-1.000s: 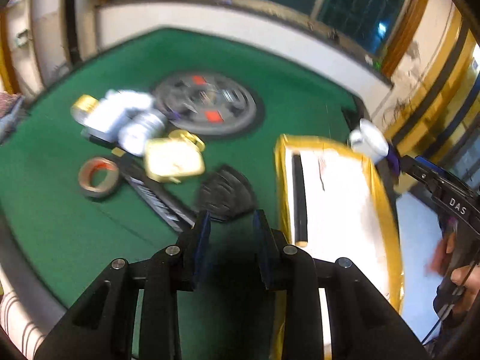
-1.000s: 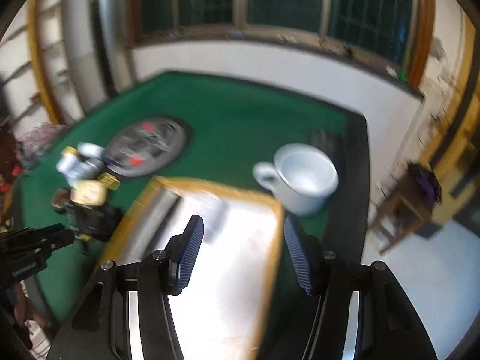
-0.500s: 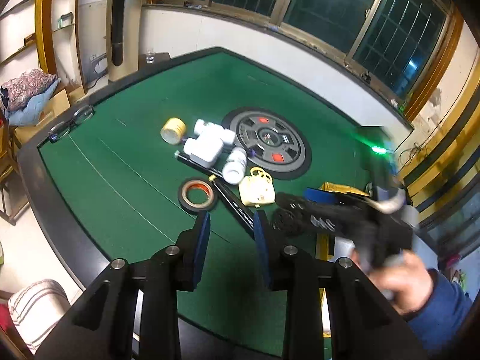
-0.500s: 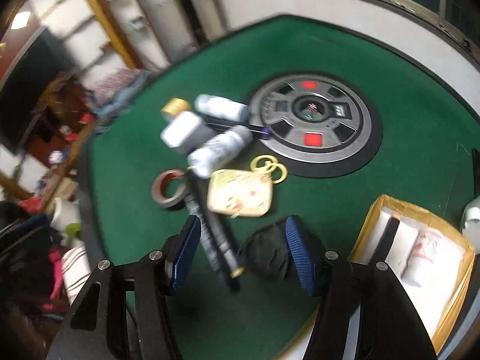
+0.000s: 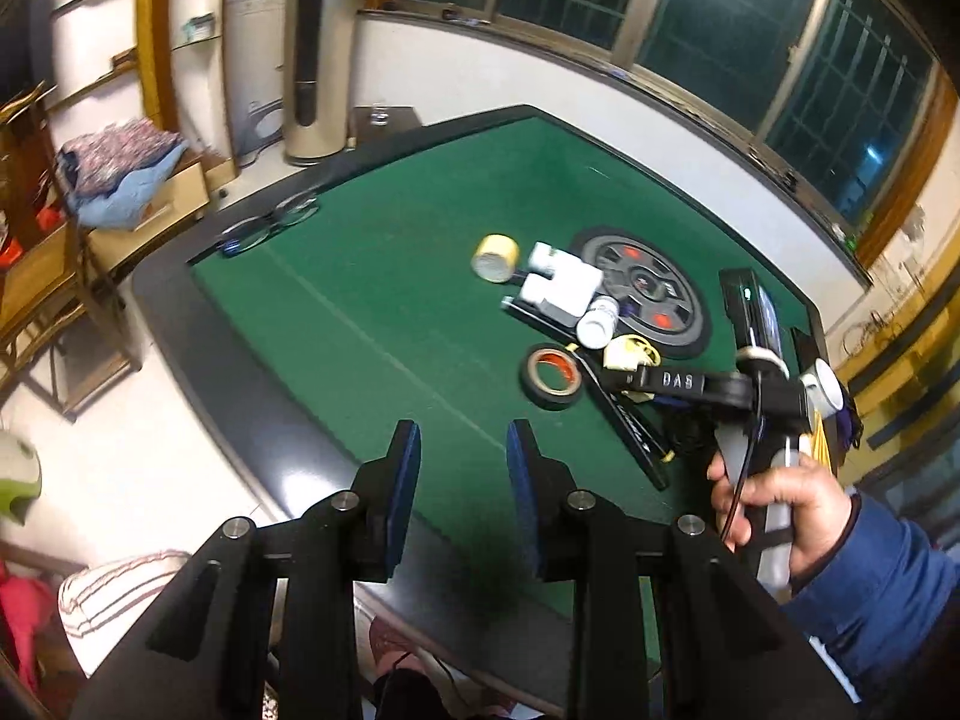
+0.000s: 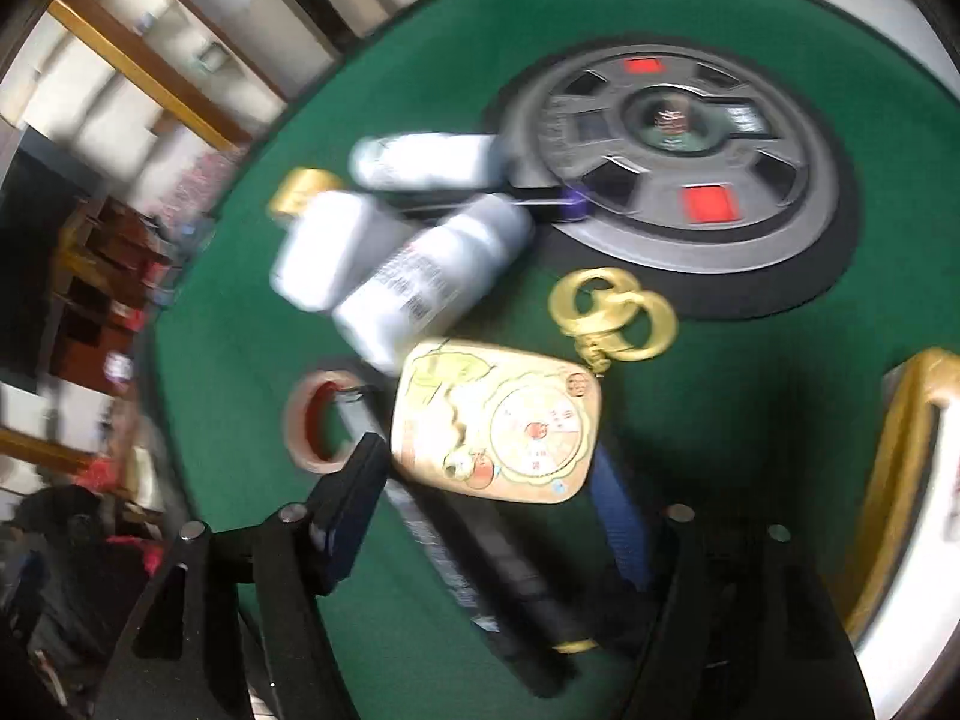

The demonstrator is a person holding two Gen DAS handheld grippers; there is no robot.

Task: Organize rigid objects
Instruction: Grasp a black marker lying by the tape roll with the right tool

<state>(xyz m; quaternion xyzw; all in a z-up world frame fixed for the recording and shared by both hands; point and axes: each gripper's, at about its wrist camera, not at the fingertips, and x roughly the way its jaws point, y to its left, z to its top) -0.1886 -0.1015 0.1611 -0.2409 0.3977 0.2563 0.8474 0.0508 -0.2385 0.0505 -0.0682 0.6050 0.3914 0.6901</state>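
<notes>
A pile lies on the green table (image 5: 372,276): white bottles (image 6: 432,282), a white box (image 6: 324,252), a yellow tape roll (image 5: 495,249), a brown tape roll (image 6: 315,420), a long black stick (image 6: 498,570) and a flat yellow tin (image 6: 495,426) with gold rings (image 6: 612,312). My right gripper (image 6: 486,498) hangs low over the tin. Its jaws are opening; the tin shows between the two fingers, untouched by the pads. In the left wrist view a hand (image 5: 774,492) holds that gripper (image 5: 636,381) over the pile. My left gripper (image 5: 462,456) is over the table's near edge, slightly open and empty.
A grey round disc (image 6: 678,150) is set in the table behind the pile. A gold-rimmed box (image 6: 900,450) stands to the right, with a white cup (image 5: 825,387) beyond it. Glasses (image 5: 264,228) lie on the table's far left rim. Shelves and a chair stand to the left.
My right gripper swung from over the box and cup to low over the pile, and its jaws widened. My left gripper drew back left, away from the box.
</notes>
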